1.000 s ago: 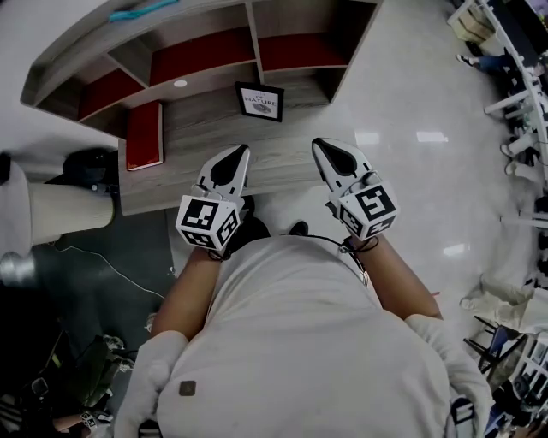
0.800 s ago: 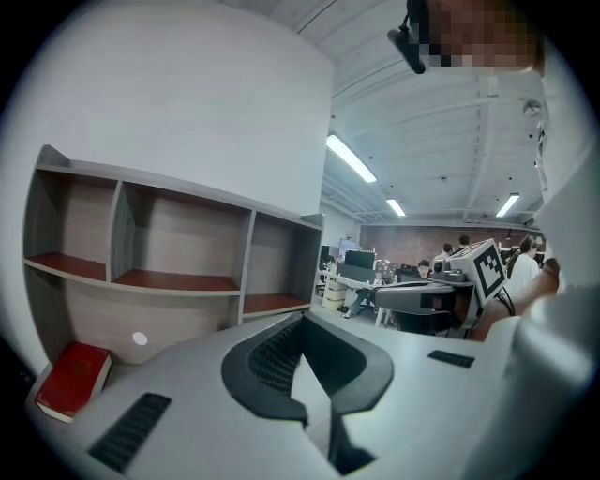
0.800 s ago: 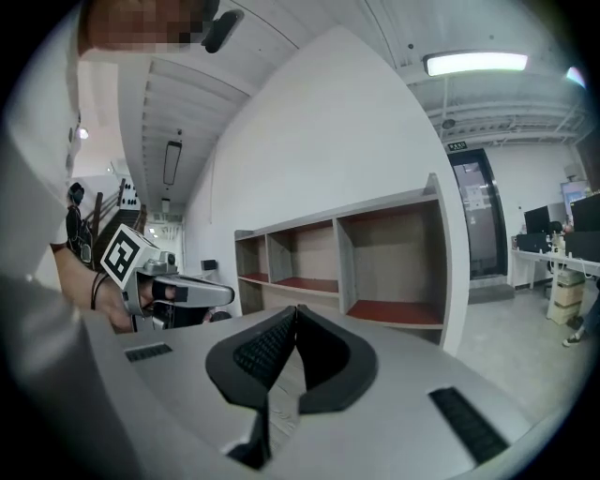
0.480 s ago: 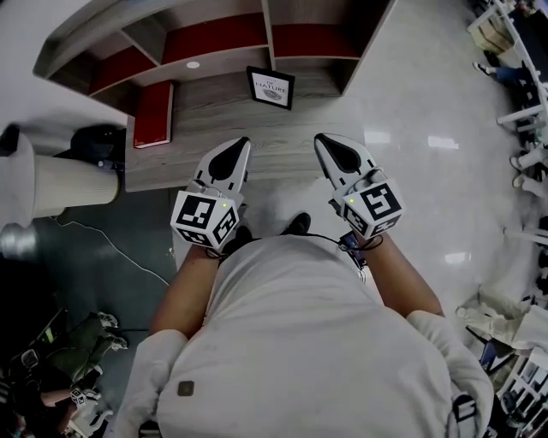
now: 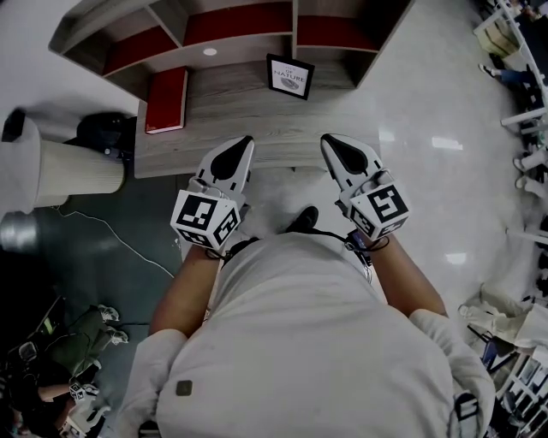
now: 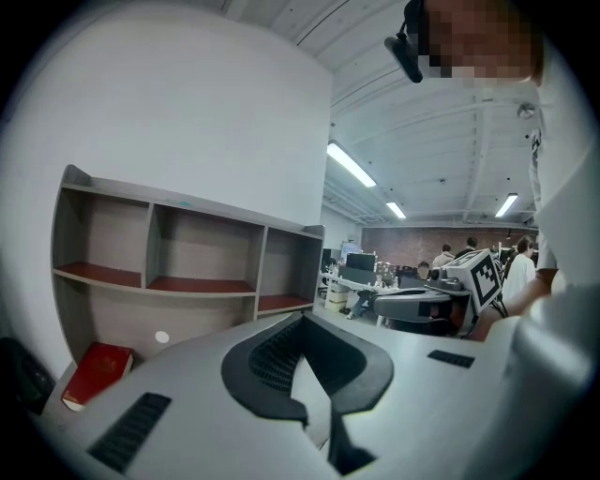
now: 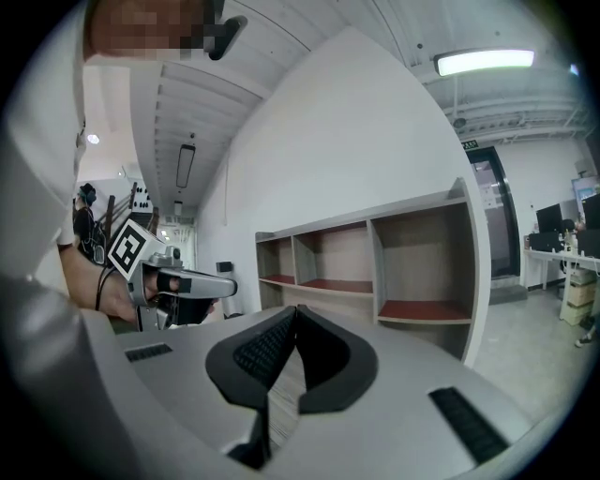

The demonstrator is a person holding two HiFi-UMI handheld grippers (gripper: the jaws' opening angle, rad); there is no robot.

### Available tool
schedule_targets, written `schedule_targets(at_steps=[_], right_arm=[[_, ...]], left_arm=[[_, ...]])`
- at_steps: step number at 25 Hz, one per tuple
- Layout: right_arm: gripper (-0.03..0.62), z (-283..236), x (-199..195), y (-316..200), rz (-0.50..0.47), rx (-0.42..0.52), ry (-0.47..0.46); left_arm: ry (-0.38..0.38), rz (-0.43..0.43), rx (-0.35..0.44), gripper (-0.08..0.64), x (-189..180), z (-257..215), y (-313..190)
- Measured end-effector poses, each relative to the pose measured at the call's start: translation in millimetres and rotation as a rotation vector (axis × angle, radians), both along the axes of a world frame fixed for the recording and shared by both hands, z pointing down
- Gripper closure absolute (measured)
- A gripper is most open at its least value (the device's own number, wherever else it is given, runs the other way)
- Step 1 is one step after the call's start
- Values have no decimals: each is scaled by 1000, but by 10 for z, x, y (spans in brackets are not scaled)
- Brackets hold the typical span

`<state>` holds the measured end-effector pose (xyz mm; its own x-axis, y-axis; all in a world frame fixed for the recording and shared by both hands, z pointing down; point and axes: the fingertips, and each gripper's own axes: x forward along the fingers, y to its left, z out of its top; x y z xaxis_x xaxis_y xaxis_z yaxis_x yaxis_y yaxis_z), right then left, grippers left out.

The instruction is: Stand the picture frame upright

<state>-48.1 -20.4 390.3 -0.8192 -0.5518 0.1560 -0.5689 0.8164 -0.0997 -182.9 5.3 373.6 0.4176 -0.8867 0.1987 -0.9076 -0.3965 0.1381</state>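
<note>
The picture frame (image 5: 290, 76), black-edged with a white print, sits at the back of the wooden desk (image 5: 257, 128), in front of the shelf unit. From above I cannot tell whether it lies flat or leans. My left gripper (image 5: 246, 142) and right gripper (image 5: 329, 140) hover side by side over the desk's front edge, well short of the frame. Both are shut with nothing between their jaws. The left gripper (image 6: 301, 322) and right gripper (image 7: 295, 312) each hide the frame in their own views. The right gripper (image 6: 412, 305) and the left gripper (image 7: 183, 281) show in each other's views.
A red book (image 5: 167, 88) lies on the desk's left part, also seen as the red book (image 6: 94, 370). The shelf unit (image 5: 240, 21) with red-lined compartments stands behind. A pale cylinder (image 5: 73, 171), a black object (image 5: 107, 133) and a floor cable (image 5: 120, 244) are left of the desk.
The person and both grippers have shifted along the desk's front edge. The desk, book and frame now sit further right and higher in the head view. Both jaws stay shut.
</note>
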Motion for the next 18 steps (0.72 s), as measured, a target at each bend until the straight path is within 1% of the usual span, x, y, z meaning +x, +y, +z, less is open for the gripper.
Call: schedule_targets(at_steps=[4, 9, 13, 18], right_arm=[[572, -65, -151, 220, 6, 17, 6], [572, -201, -205, 445, 33, 60, 28], [572, -296, -307, 682, 75, 79, 39], [572, -349, -517, 1167, 107, 86, 36]], left_arm=[[-3, 28, -1, 545, -140, 5, 234], [-10, 78, 28, 545, -261, -128, 562], [-4, 86, 41, 545, -482, -208, 879], [4, 95, 52, 545, -768, -262, 1342]])
